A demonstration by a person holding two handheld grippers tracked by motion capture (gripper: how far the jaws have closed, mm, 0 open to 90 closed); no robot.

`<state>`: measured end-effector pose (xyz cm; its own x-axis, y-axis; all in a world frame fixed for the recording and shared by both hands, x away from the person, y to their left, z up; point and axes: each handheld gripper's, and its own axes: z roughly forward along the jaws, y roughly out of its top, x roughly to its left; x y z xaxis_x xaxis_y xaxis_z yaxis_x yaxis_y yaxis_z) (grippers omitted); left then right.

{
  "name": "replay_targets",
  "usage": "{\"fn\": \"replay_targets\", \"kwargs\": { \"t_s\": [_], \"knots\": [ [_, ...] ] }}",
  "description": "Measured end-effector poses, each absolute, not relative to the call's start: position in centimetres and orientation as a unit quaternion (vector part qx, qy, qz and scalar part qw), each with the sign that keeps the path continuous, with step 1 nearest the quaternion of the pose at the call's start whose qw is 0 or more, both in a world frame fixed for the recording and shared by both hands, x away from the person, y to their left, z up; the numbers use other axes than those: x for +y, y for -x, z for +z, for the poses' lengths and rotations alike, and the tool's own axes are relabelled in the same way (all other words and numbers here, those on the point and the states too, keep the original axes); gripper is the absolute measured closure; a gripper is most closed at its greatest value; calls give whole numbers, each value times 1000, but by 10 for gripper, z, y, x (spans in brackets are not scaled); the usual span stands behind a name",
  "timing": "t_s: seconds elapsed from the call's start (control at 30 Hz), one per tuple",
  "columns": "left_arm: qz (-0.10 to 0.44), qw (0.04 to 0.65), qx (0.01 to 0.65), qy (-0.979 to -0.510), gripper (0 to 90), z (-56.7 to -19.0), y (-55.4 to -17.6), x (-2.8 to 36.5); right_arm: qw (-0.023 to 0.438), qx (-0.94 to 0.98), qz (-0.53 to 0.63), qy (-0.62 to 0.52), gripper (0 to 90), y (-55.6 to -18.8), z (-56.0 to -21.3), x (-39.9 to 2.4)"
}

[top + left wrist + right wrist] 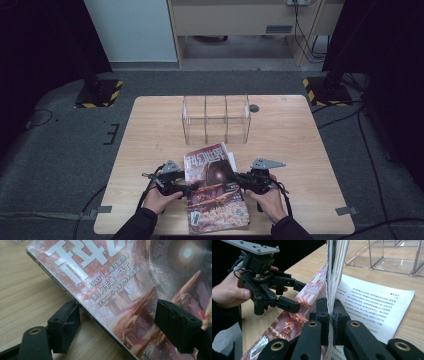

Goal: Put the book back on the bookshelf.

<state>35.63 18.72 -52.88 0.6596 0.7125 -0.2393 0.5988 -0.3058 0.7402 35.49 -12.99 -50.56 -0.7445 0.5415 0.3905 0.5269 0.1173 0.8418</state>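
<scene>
Your right hand-held gripper [330,315] is pinching a thick bunch of pages of the top magazine [209,162], with its jaws pressed tight on them. In the right gripper view the pages stand up on edge straight ahead of the jaws, and 1 open page with print [372,307] lies flat on the far side of them. I think you hold the pages up like this so the magazine can be lifted or opened.

Your left hand-held gripper [120,325] is spread wide. The red cover of the magazine sits between its 2 jaws. One jaw is low, down by the dark edge of the magazine next to the surface [22,287]. The other jaw is over the cover picture. Nothing is squeezed yet. It looks ready to close on that edge, maybe to keep the magazine from sliding.

In the high view a second magazine [217,207] lies under the first one, closer to you than both hand-held grippers. The 2 hand-held grippers point at each other from either side of the top magazine.

A clear box with dividers [216,119] stands well beyond both hand-held grippers, past the magazines. It may be where the magazines go, but I cannot be sure.
</scene>
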Motion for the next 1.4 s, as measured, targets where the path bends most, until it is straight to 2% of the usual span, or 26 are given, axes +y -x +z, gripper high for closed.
{"fn": "replay_targets", "kwargs": {
  "t_s": [0.23, 0.4, 0.53, 0.63, 0.7, 0.77, 0.9, 1.13, 1.4],
  "knots": [
    [43, 405, 420, -811, 264, -525, -358, 191, 9, 757, 541, -367, 861, -357, -512, -129],
    [42, 411, 420, -808, 395, -521, -356, 192, 18, 770, 509, -385, 844, -360, -523, -129],
    [25, 408, 411, -815, 438, -523, -355, 187, 26, 784, 481, -392, 815, -360, -529, -125],
    [27, 409, 405, -817, 446, -523, -353, 184, 37, 790, 472, -388, 766, -359, -532, -122],
    [26, 411, 407, -815, 459, -523, -354, 185, 44, 796, 462, -388, 706, -360, -532, -121],
    [26, 411, 407, -815, 463, -524, -353, 185, 57, 798, 454, -392, 595, -360, -530, -122],
    [23, 411, 411, -813, 464, -524, -354, 185, 76, 806, 427, -403, 498, -363, -531, -130],
    [14, 411, 416, -811, 460, -524, -357, 187, 95, 811, 424, -391, 501, -362, -536, -128],
    [13, 425, 416, -804, 449, -526, -370, 182, 94, 815, 426, -382, 506, -363, -537, -128]
  ]
}}
